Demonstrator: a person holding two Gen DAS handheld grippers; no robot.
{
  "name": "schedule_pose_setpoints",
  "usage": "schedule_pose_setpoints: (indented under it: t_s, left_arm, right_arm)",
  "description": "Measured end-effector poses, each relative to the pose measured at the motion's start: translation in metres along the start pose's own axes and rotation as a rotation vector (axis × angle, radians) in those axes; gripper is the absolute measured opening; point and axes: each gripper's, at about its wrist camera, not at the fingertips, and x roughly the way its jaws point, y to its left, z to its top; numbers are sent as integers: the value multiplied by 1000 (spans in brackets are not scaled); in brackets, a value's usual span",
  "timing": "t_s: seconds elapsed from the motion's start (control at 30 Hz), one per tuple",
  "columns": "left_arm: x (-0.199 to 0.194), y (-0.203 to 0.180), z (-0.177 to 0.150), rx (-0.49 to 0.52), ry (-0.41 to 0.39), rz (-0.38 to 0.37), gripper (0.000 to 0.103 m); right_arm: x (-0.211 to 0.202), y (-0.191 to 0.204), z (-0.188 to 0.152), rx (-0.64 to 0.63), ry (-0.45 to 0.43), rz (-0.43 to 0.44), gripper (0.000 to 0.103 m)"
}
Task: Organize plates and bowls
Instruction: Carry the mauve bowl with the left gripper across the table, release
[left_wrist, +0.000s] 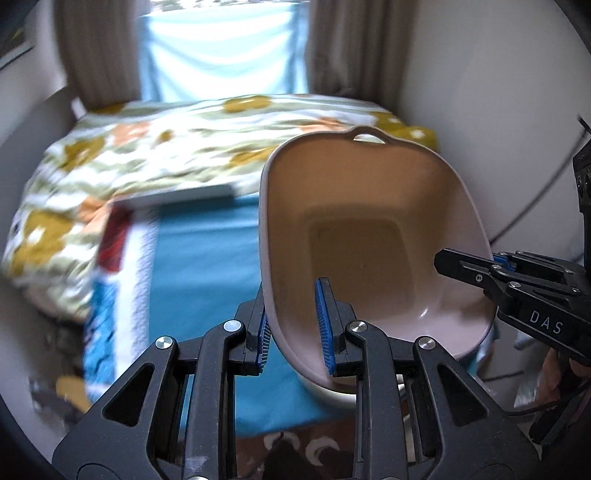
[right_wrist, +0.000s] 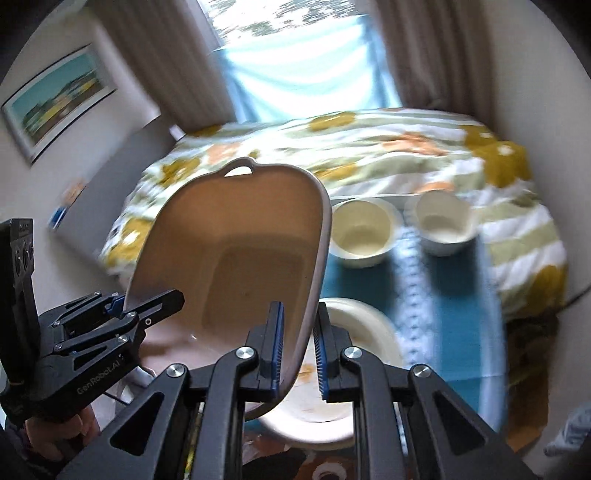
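1. A pinkish-beige basin (left_wrist: 369, 236) with a handle slot at its far rim is hanging tilted in the air above a blue cloth (left_wrist: 207, 266), held by both grippers on opposite rims. In the left wrist view it is filling the 3 o'clock half of the picture.
2. At 9 o'clock in that view, a floral quilt (left_wrist: 110, 162) is lying rumpled over the far part of the bed; the bare blue cloth beside the basin is giving open room. Beyond, at 12 o'clock, curtains (left_wrist: 96, 48) are framing a bright window.
3. The left gripper (left_wrist: 295, 325) is pinching the basin's near-left rim, one blue pad inside the wall and one outside, pointing steeply downward.
4. The right gripper (right_wrist: 299, 350) is pinching the opposite rim in the same way, also angled down; a hand (right_wrist: 62, 432) is showing around the other gripper's handle at 8 o'clock in the right wrist view.
5. In the right wrist view, a cream plate (right_wrist: 354, 325) is lying under the basin's edge at 5 o'clock, partly hidden by it.
6. Two cream bowls (right_wrist: 364, 229) and (right_wrist: 443, 218) are standing upright side by side at 2 o'clock, near each other but apart, clear of the basin's rim.
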Motion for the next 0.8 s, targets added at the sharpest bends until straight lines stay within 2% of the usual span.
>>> schedule_pose_setpoints:
  t_s: [0.13, 0.33, 0.57, 0.8]
  left_arm:
    - [-6, 56, -26, -75, 15, 52, 20]
    - [12, 119, -61, -108, 76, 74, 20]
    - [67, 181, -86, -116, 133, 49, 20]
    - [94, 202, -94, -90, 151, 5, 20]
  right_arm:
    - [32, 37, -10, -46, 63, 54, 14]
    - [101, 80, -25, -52, 168, 97, 14]
    - [171, 120, -39, -74, 205, 42, 14]
    - [202, 130, -43, -63, 195, -12, 14]
